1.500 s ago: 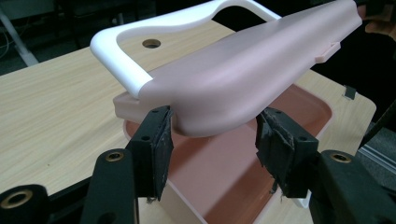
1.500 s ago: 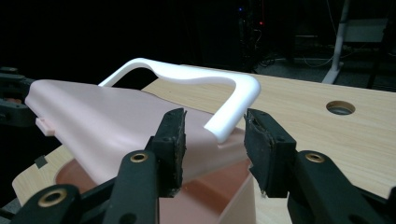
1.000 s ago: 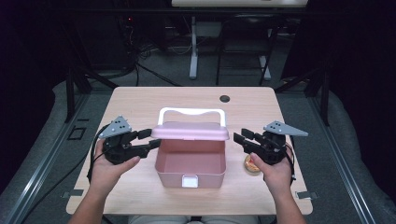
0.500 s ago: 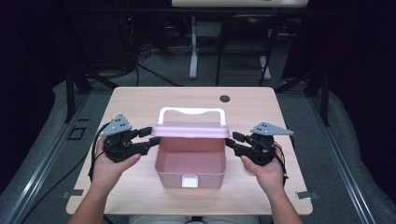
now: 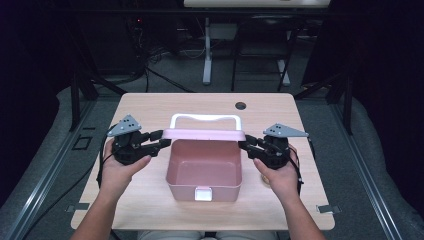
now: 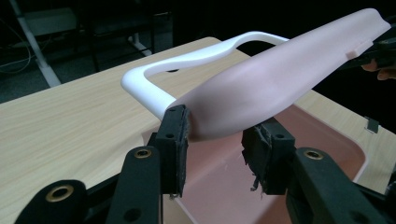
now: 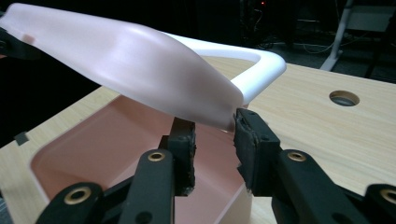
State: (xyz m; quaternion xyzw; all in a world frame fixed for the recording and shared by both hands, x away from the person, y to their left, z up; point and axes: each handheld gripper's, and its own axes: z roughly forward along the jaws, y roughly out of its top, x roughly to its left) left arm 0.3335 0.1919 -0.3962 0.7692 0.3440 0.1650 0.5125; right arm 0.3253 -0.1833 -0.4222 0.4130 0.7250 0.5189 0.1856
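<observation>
Light wooden table [image 5: 150,200] carried open pink plastic box [image 5: 204,172] at centre. Pink lid with white handle [image 5: 204,134] stood raised over box's far edge. Left gripper [image 5: 159,141] and right gripper [image 5: 246,145] bracketed lid's ends, jaws just closing, pads seemingly touching lid.

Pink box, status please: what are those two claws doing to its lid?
Left gripper and right gripper closing on opposite ends of the raised pink lid. Pink box open, inside bare. Nothing in the way.
</observation>
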